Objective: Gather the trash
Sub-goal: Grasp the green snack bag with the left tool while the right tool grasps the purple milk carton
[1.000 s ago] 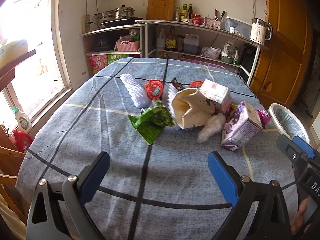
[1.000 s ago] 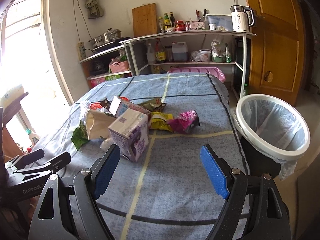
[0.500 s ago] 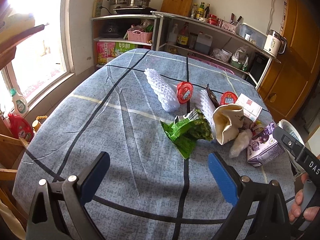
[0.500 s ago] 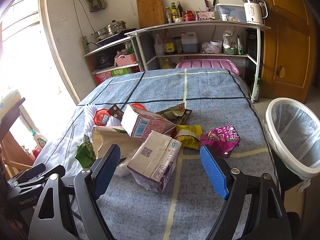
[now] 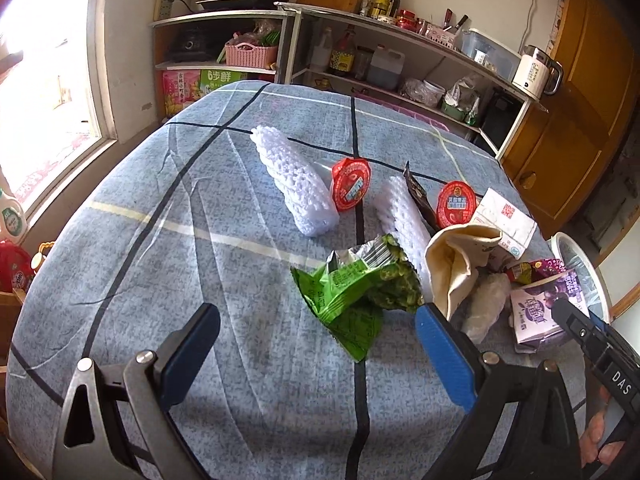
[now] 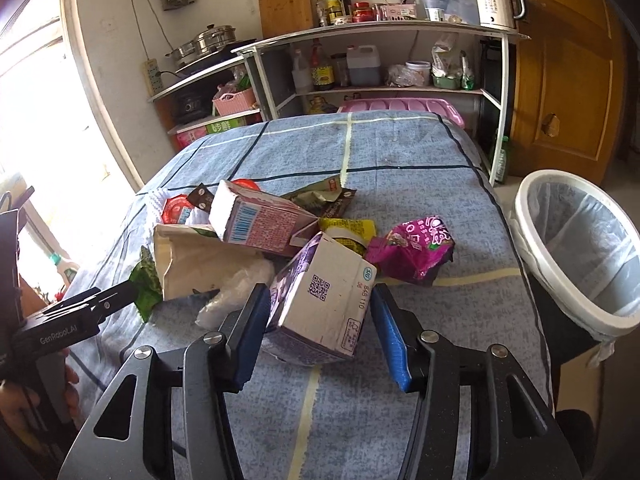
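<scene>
Trash lies in a heap on the blue checked tablecloth. My right gripper straddles a purple drink carton lying on its side. Its jaws are closing, and a sliver of gap still shows at the right pad. My left gripper hovers open over the cloth, with a crumpled green wrapper just ahead between its fingers. Beyond lie a beige paper bag, a pink carton, a magenta wrapper, a yellow wrapper and clear plastic.
Two white foam nets and two red foil lids lie farther back on the table. A white-rimmed bin with a liner stands off the table's right edge. Shelves with bottles and pots line the far wall.
Both grippers have come closer to the heap. The right jaws have narrowed from wide open and now flank the purple carton. The left gripper stays open and now has the green wrapper ahead.
</scene>
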Demonstrator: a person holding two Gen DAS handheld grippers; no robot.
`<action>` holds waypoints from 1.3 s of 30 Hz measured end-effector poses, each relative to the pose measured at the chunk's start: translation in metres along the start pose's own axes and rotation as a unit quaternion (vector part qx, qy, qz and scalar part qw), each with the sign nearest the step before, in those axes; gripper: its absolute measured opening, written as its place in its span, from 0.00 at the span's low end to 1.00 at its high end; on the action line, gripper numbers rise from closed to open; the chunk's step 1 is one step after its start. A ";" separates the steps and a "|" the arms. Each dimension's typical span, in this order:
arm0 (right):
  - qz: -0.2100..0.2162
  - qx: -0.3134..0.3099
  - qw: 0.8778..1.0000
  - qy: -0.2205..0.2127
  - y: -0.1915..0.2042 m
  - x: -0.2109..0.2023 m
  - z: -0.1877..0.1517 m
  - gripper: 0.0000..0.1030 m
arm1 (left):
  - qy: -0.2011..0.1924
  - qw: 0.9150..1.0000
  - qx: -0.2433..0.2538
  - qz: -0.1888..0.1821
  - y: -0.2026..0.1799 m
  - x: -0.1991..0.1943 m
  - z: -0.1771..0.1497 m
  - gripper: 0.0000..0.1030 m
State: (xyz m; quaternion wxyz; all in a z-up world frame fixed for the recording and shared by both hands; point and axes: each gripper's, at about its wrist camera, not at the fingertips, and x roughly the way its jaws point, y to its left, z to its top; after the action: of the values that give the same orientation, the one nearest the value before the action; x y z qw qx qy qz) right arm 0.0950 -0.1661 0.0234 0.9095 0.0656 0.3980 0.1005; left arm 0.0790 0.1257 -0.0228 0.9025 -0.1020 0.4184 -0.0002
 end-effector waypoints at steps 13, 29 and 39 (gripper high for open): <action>-0.001 0.030 0.999 -0.020 -0.035 -0.027 -0.014 0.44 | 0.014 0.999 0.047 -0.017 -0.011 0.023 0.018 0.97; -0.004 0.017 1.000 -0.018 -0.037 -0.027 -0.015 0.44 | 0.010 0.999 -0.040 -0.021 0.003 0.038 0.025 0.86; 0.007 0.017 1.000 -0.015 -0.040 -0.025 -0.013 0.44 | 0.011 0.997 -0.078 -0.025 0.010 0.042 0.031 0.47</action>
State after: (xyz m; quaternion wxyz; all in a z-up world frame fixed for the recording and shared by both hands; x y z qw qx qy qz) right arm 0.0741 -0.2106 0.0241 0.9135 0.0852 0.3852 0.0991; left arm 0.1293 0.1379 -0.0372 0.8868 -0.1823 0.4246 0.0091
